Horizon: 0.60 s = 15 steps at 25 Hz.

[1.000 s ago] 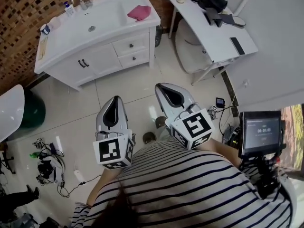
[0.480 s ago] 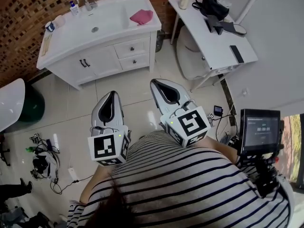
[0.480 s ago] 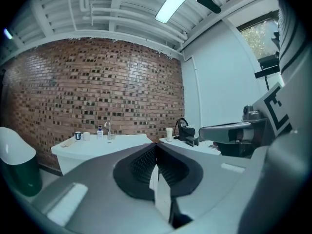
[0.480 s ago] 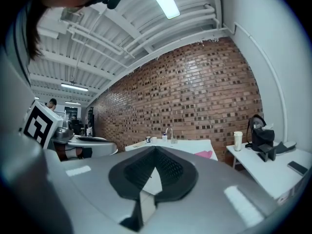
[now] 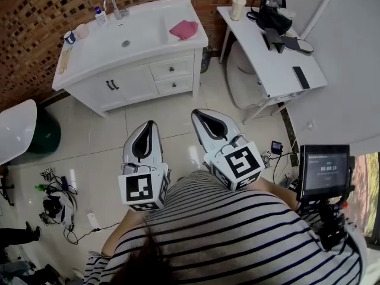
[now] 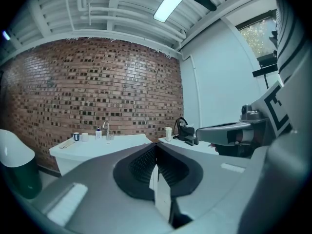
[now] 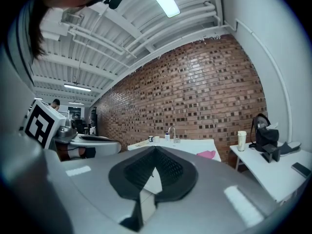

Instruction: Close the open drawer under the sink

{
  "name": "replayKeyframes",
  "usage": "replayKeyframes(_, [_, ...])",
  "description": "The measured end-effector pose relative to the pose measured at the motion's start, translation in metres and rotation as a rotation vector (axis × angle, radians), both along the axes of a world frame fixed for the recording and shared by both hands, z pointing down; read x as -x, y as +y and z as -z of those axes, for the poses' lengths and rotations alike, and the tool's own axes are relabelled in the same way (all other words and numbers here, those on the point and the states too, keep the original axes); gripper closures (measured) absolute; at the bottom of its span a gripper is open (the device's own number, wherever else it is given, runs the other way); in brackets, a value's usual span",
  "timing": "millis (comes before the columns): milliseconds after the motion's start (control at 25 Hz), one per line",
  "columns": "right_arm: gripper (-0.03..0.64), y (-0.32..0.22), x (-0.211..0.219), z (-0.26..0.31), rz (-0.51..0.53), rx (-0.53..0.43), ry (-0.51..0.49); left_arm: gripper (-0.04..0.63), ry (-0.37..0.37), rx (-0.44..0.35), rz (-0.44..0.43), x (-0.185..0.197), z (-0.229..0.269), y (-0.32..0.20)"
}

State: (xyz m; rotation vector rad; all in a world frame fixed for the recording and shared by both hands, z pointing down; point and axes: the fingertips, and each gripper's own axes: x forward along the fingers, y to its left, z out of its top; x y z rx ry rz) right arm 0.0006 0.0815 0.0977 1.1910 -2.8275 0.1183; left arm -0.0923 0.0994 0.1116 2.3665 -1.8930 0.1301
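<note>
both grippers are held out low in front of the striped shirt [image 5: 237,236], side by side over the floor tiles, noses aimed toward the vanity [image 5: 119,85]. the left gripper [image 5: 148,124] points almost straight ahead, its marker cube [image 5: 143,189] close against the body. the right gripper [image 5: 199,114] sits just beside it, angled a little to the left and reaching slightly further forward, with its cube [image 5: 237,165] tilted.

in the left gripper view the jaw tips meet, the dark pads form a closed loop behind them, and nothing is pinched there. the right gripper view shows the same: tips together, nothing held. both grippers are well apart from the vanity, with open floor between.

two drawers sit at the vanity's right end, the upper drawer [image 5: 171,69] over the lower drawer [image 5: 176,84], beside the cupboard doors. from this steep angle i cannot tell whether either one stands out from the front.

up top, a pink cloth [image 5: 184,28] lies on the counter to the right of the basin, and the tap [image 5: 113,6] stands at the back by the brick wall. a white table [image 5: 267,58] stands to the right of the vanity with a cup [image 5: 238,6] on it.
</note>
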Motion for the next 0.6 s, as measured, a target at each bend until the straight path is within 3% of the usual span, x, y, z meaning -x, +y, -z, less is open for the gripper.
replayKeyframes(600, [0.617,-0.008,0.011,-0.003,0.03,-0.025,0.055,0.578,0.016,0.019,0.004,0.004,-0.009,-0.007])
